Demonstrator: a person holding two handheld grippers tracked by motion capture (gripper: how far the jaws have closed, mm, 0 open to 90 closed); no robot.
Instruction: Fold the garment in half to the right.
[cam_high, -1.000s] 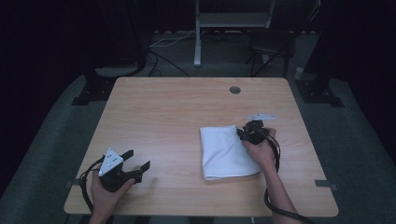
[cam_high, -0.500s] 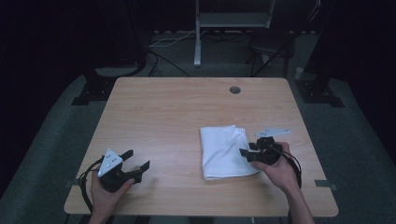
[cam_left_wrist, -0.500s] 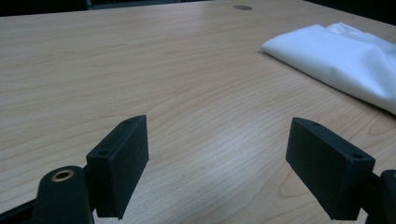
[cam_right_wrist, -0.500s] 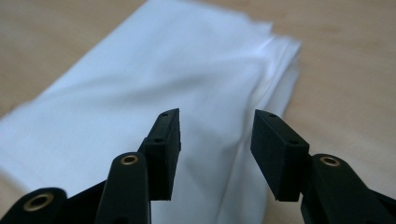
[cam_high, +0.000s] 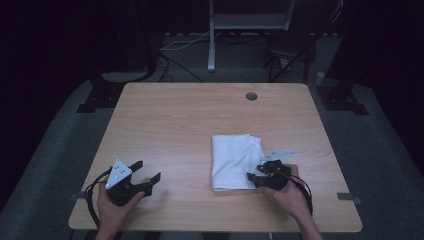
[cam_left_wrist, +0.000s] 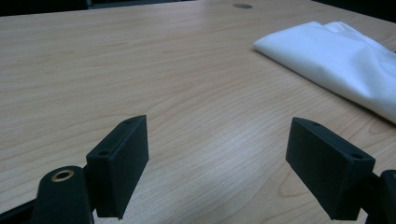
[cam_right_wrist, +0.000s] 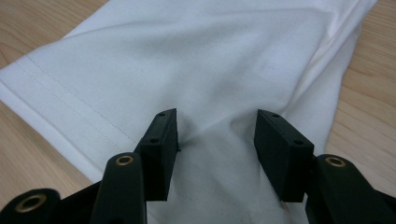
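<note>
The folded white cloth (cam_high: 234, 161) is left lying right of the table (cam_high: 190, 120) centre. The right gripper (cam_high: 256, 176), moved from its far edge to its near corner, has just been opening, jaws parted over fabric, nothing clamped; a fresh grasp seems intended. The left gripper (cam_high: 149, 172) is held wide open, well apart.

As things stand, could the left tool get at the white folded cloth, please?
Probably yes, after a move across. The left tool stands open near the table's front left corner, apart from the white folded cloth, with bare wood between. The right tool sits at the cloth's near right corner.
</note>
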